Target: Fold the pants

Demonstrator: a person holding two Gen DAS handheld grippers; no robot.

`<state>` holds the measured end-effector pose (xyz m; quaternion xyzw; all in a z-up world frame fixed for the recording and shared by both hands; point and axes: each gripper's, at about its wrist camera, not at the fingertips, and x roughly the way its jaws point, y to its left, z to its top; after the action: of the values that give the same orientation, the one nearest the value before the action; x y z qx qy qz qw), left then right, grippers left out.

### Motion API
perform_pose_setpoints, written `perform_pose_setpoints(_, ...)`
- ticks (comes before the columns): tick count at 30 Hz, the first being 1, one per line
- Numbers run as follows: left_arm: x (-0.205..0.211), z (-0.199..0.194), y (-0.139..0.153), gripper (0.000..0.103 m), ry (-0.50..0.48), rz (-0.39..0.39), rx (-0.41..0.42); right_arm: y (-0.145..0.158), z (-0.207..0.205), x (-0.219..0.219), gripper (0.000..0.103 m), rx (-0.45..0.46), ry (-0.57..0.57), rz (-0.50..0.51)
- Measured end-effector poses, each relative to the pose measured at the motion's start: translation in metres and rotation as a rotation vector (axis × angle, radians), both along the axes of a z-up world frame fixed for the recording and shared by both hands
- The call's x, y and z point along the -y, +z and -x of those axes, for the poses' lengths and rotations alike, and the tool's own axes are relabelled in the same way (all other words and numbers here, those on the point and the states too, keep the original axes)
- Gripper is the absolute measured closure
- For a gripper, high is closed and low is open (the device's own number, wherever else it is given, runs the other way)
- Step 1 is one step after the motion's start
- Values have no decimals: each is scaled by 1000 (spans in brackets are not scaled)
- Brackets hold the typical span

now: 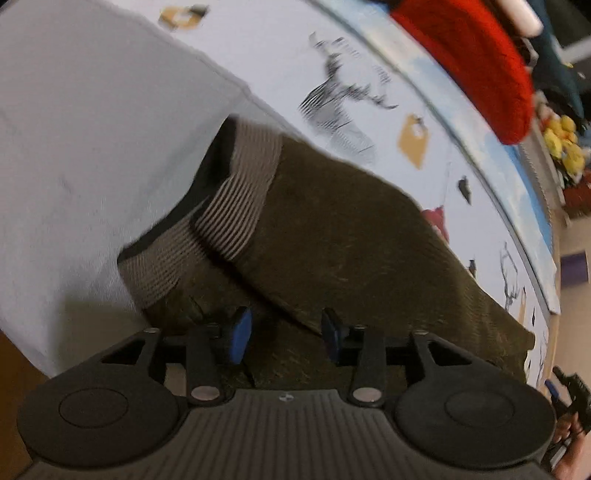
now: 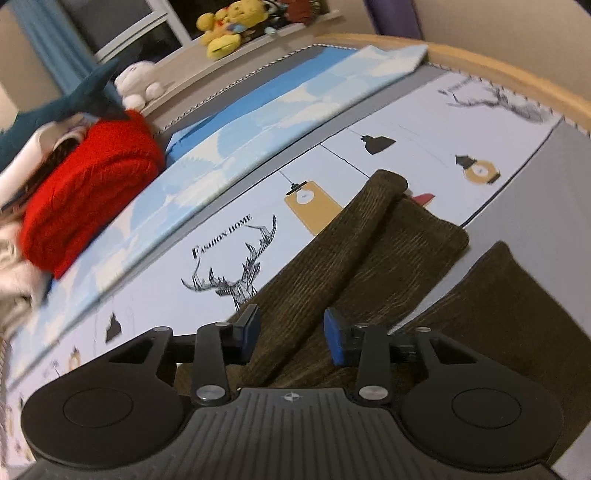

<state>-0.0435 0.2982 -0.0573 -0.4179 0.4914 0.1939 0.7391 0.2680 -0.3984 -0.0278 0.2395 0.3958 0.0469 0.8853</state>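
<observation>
Dark olive corduroy pants (image 1: 351, 240) lie on a printed bed sheet (image 1: 369, 74). Their ribbed beige waistband (image 1: 236, 199) sits at the upper left in the left wrist view. My left gripper (image 1: 286, 334) hovers just above the fabric below the waistband, jaws apart, with nothing pinched. In the right wrist view the pants (image 2: 369, 251) show two legs, one creased into a long ridge (image 2: 354, 229). My right gripper (image 2: 291, 332) is open over the near end of that ridge, and its blue pads (image 2: 334, 341) are clear of the cloth.
A folded red knit (image 2: 92, 192) rests on a blue cloud-print cover (image 2: 258, 122) beside the pants. Plush toys (image 2: 225, 29) line the sill behind. A wooden bed rail (image 2: 498, 62) curves along the far edge. A hand (image 1: 569, 435) shows at the lower right.
</observation>
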Motion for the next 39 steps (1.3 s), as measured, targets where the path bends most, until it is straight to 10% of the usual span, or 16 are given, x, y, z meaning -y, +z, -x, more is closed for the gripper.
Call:
perform_pose_setpoints(6, -21, -13, -13, 33, 57, 28, -18, -19, -31, 29, 62, -33, -89, -122)
perform_pose_setpoints(14, -28, -39, -19, 35, 84, -25, -79, -78, -79, 55, 60, -123, -185, -245)
perform_pose_setpoints(19, -33, -47, -20, 68, 91, -86, -113, -103, -105, 51, 60, -116, -167, -280)
perform_pose_setpoints(25, -33, -48, -6, 79, 61, -140, -80, -124, -128, 44, 72, -131, -169, -246)
perform_pose_setpoints(27, -32, -49, 0, 80, 39, -156, -74, -121, -128, 43, 100, -101, -172, -207)
perform_pose_setpoints(39, -26, -24, 44, 86, -20, -237, 139, -4, -27, 80, 100, 212, -181, -230)
